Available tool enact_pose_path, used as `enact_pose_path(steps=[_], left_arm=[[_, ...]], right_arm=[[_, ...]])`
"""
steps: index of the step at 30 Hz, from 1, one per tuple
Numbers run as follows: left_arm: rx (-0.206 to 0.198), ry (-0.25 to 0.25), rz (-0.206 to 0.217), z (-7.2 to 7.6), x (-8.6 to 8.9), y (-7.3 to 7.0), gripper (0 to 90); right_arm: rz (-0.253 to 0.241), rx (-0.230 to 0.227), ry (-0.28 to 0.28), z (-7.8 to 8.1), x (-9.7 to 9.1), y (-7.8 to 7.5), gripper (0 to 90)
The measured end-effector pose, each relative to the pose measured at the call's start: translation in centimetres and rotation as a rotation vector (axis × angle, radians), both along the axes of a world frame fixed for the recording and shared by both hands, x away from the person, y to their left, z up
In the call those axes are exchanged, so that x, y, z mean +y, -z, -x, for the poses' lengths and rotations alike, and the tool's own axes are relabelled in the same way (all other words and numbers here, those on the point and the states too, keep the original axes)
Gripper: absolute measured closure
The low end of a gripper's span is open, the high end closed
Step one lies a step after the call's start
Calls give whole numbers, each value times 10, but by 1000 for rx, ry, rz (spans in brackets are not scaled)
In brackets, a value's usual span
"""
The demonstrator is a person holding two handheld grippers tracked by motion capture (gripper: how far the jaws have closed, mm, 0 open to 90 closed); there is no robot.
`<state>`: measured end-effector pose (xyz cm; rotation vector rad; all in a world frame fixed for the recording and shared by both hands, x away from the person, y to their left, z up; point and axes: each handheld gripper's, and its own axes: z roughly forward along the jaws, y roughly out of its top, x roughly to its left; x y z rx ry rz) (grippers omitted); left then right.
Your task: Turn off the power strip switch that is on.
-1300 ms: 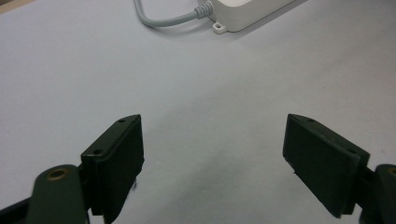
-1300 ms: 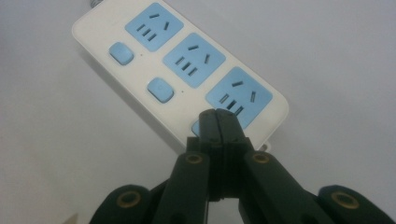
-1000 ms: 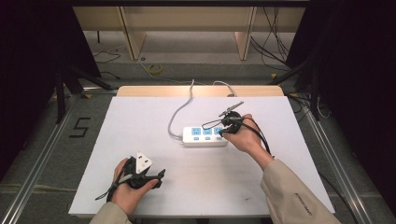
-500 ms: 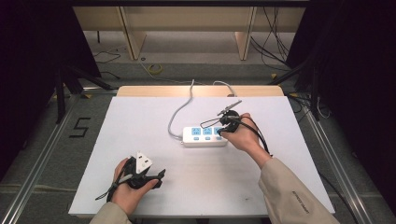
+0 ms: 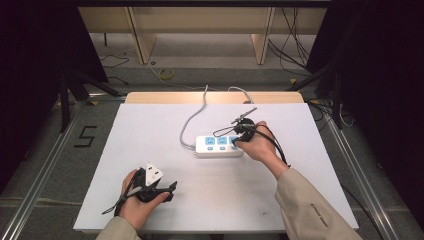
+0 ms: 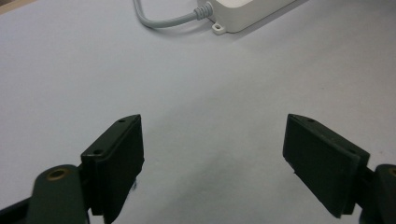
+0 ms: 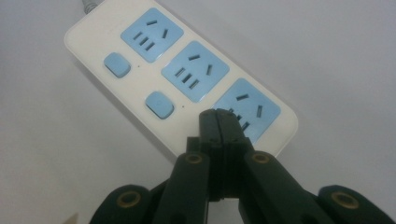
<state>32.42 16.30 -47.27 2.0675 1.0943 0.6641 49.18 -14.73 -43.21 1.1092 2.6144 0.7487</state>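
The right tongs, pressed together, touch the power strip at mid-tabletop, probably to press its switch next, while the left tongs wait apart.

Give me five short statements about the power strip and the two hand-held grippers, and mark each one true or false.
1. The right hand-held gripper has its jaws pressed together. True.
2. The left hand-held gripper is clamped on the power strip. False: its jaws stand wide apart over bare table, well short of the strip.
3. The power strip has three blue socket faces. True.
4. The closed jaw tips of the right hand-held gripper sit over the socket end nearest the grey cord. False: they sit at the end farthest from the cord.
5. The strip's cord runs off the far edge of the table. True.
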Motion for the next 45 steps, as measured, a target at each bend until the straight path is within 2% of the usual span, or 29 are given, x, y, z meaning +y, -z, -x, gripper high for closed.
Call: enact_pose_path(steps=[45], left_arm=[[1,0,-1,0,0,0,203]], right_arm=[[29,41,3,-4,3,7,900]])
